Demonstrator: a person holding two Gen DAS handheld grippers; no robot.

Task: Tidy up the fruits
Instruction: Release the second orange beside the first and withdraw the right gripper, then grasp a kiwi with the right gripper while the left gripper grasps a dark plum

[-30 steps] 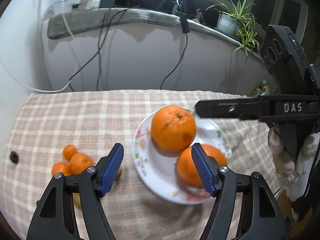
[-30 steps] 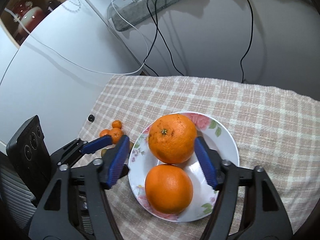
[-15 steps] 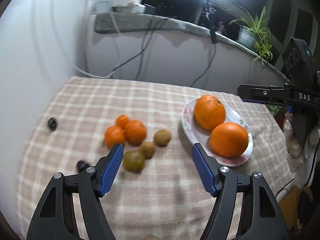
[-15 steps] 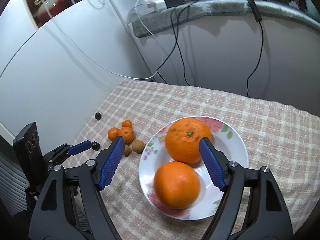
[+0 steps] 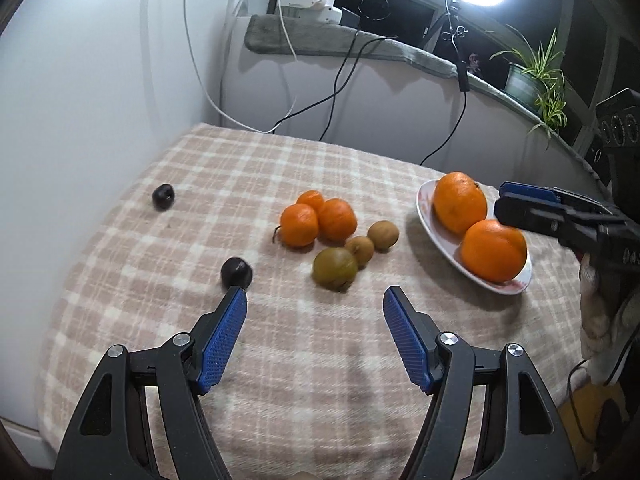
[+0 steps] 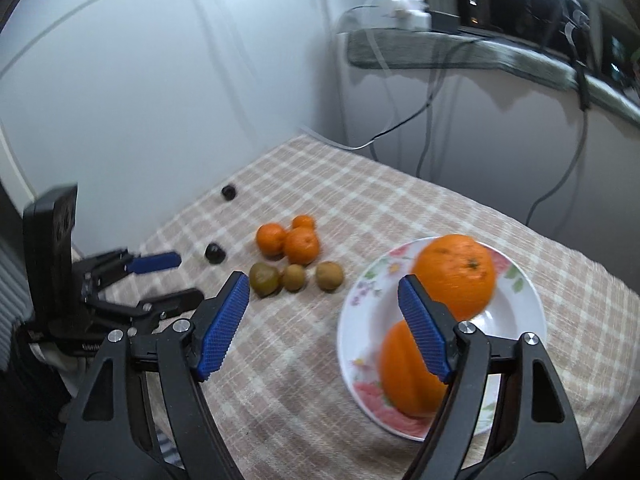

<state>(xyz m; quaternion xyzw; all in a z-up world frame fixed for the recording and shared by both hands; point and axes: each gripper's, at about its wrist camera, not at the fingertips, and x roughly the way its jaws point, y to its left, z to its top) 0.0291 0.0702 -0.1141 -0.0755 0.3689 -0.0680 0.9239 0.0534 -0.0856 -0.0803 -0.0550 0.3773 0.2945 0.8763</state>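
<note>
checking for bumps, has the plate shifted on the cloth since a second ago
Cannot tell: both cameras swung. The plate sits right of the small oranges, as in the earlier right wrist view.

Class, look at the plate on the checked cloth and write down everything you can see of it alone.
The plate is a round, shallow, white dish that looks glazed, like ceramic, with pink flowers and green leaves printed round its rim. It sits flat on the checked cloth, to the right of the loose small fruit. Two large oranges rest in it, one farther back, one nearer the camera. Nothing else touches it.
</note>
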